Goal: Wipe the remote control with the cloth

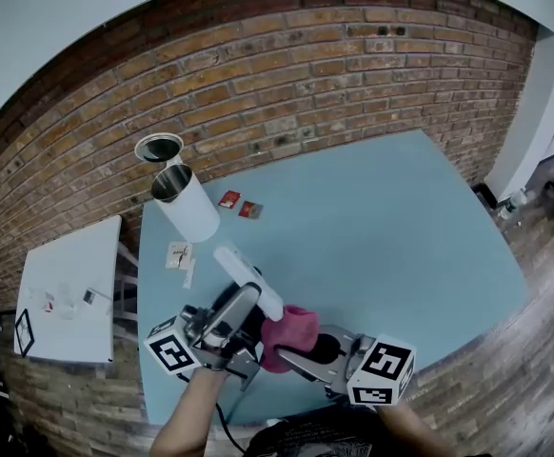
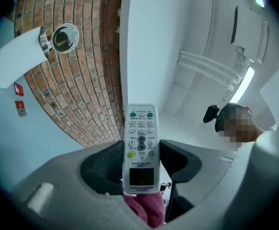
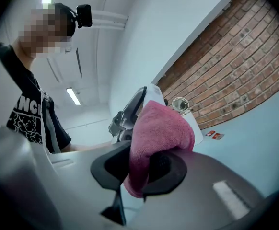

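Observation:
My left gripper point(image 2: 140, 163) is shut on a white remote control point(image 2: 140, 146), held upright with its buttons and small screen facing the camera. In the head view the remote control point(image 1: 248, 283) sticks up and away from the left gripper point(image 1: 242, 310) above the blue table point(image 1: 391, 227). My right gripper point(image 3: 140, 166) is shut on a folded pink cloth point(image 3: 159, 131). The cloth point(image 1: 289, 336) sits just right of the remote's lower end, touching or nearly touching it. A bit of pink cloth point(image 2: 146, 210) shows below the remote in the left gripper view.
A white cylindrical can point(image 1: 184, 201) lies tilted at the table's far left corner, with a round lid point(image 1: 158, 147) near it. Two small red packets point(image 1: 239, 204) and some paper slips point(image 1: 181, 256) lie nearby. A white side table point(image 1: 68, 291) stands left. Brick wall behind.

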The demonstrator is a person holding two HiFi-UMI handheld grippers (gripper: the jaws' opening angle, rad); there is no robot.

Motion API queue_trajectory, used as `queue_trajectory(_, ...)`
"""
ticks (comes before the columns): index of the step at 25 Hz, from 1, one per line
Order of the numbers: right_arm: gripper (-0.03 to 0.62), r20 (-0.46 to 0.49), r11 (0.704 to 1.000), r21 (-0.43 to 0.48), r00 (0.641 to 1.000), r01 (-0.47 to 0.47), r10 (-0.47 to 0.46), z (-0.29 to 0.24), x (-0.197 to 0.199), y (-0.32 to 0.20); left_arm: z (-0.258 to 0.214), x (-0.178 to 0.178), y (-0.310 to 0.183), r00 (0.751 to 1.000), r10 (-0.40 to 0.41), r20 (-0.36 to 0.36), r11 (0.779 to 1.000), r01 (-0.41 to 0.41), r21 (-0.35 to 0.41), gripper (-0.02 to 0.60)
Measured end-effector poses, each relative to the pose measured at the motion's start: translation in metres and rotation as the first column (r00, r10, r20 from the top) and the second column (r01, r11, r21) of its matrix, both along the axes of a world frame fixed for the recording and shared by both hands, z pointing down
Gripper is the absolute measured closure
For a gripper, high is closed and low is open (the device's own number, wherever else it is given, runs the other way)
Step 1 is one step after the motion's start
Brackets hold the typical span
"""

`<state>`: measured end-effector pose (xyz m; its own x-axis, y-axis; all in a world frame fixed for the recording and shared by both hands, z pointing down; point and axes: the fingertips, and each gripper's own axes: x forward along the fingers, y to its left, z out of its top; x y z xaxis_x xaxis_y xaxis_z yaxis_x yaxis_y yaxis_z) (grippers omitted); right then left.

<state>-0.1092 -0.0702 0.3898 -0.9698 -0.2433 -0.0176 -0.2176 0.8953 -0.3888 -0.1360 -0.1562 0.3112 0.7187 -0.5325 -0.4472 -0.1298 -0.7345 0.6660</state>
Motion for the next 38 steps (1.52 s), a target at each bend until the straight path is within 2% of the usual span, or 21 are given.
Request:
queue_trajectory(4,0.531,-0.029,1.0,0.008,1.0,0.013,-0.012,0.006,-0.004,0.002,-0.003,0.0,0.003,0.999,0.02,-0.047,1.0,-0.021,-0.003,0.345)
queue_trajectory(9,0.531,-0.042,1.0,0.009,0.999,0.017,-0.017,0.01,-0.005,0.002,-0.005,0.002,0.006,0.998,0.027,-0.062,1.0,-0.027,-0.005,0.345)
queue_trajectory(16,0.531,-0.055,1.0,0.009,0.998,0.002,-0.002,0.011,0.001,-0.005,-0.013,0.009,0.017,0.99,0.112,-0.084,0.994,-0.111,0.023,0.345)
queue_trajectory(21,0.531,-0.142,0.997,0.078,0.99,0.027,-0.016,0.015,0.003,-0.003,-0.015,0.015,0.025,0.983,0.178,-0.041,0.983,-0.176,0.048,0.345)
queue_trajectory(28,0.531,-0.296,0.981,0.17,0.954,0.092,-0.038,0.028,0.009,0.004,-0.017,0.028,0.043,0.95,0.313,0.01,0.946,-0.313,0.081,0.345)
queue_trajectory(38,0.531,-0.405,0.96,0.253,0.914,0.119,-0.007,0.034,0.013,0.001,-0.005,0.042,0.055,0.915,0.398,0.064,0.914,-0.401,0.064,0.345)
